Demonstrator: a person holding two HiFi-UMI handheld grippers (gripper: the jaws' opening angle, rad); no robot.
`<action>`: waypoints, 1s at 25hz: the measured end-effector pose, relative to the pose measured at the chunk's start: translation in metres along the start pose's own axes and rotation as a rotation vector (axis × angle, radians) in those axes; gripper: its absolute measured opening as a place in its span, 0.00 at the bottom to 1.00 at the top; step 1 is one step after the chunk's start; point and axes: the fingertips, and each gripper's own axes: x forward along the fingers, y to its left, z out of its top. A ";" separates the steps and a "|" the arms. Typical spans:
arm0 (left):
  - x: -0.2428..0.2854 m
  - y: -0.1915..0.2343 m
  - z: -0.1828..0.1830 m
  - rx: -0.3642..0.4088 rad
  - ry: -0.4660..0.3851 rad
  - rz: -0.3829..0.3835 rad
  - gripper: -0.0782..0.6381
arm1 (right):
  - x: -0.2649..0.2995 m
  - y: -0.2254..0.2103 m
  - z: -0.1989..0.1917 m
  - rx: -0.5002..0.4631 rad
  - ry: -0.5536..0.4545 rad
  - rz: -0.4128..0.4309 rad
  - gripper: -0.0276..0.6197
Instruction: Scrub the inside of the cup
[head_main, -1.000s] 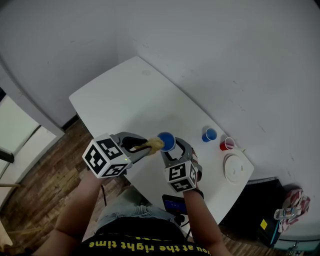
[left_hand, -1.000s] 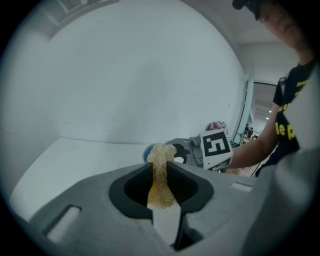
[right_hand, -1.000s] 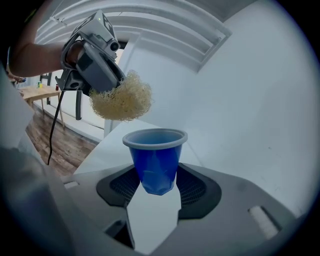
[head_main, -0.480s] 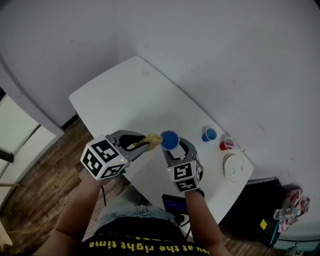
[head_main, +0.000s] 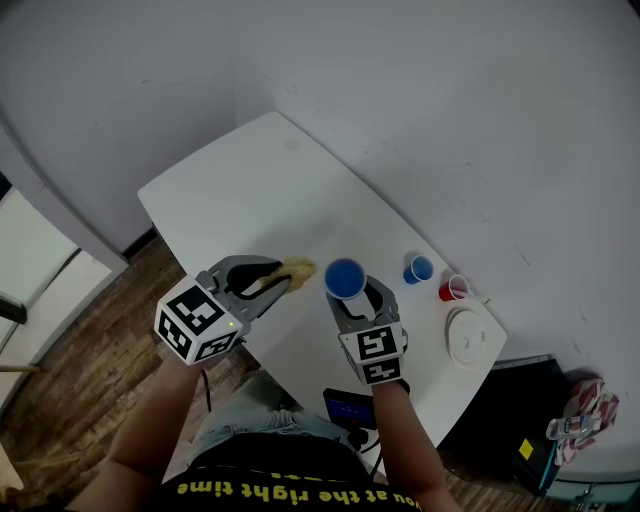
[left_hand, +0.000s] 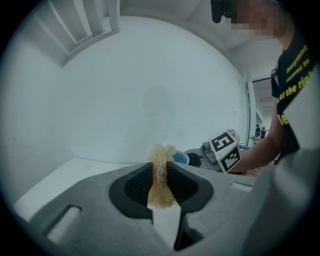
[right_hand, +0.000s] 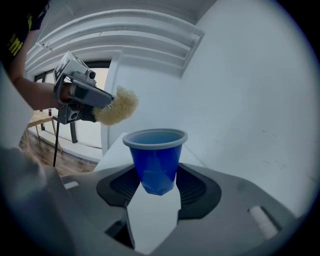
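Note:
My right gripper (head_main: 349, 298) is shut on a blue plastic cup (head_main: 344, 278), gripping its lower body, with the mouth up. In the right gripper view the cup (right_hand: 156, 157) stands upright between the jaws and its thin wall is dented where the pads press. My left gripper (head_main: 281, 280) is shut on a yellow scrubbing sponge (head_main: 298, 269). The sponge hangs just left of the cup, clear of its rim. From the left gripper view the sponge (left_hand: 161, 175) is squeezed thin between the pads, with the cup's rim (left_hand: 181, 158) beyond it.
Both grippers hover over a white table (head_main: 250, 190). At its right end stand a small blue cup (head_main: 419, 269), a red cup (head_main: 455, 289) and a white round lid (head_main: 468, 335). A dark device (head_main: 348, 408) lies at the near edge. A wall runs behind the table.
The left gripper has drawn back to the left with the sponge, which was at the cup's mouth. The right gripper has rolled, and the cup's mouth now faces up.

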 end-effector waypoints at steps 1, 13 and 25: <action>-0.002 0.000 0.001 0.010 -0.014 0.007 0.23 | 0.000 0.000 0.001 0.004 -0.005 0.000 0.41; -0.024 0.018 -0.003 0.018 -0.116 0.101 0.23 | -0.007 0.000 0.005 0.064 -0.054 0.023 0.41; -0.037 0.030 -0.018 0.019 -0.174 0.162 0.23 | -0.015 -0.002 0.010 0.119 -0.102 0.032 0.40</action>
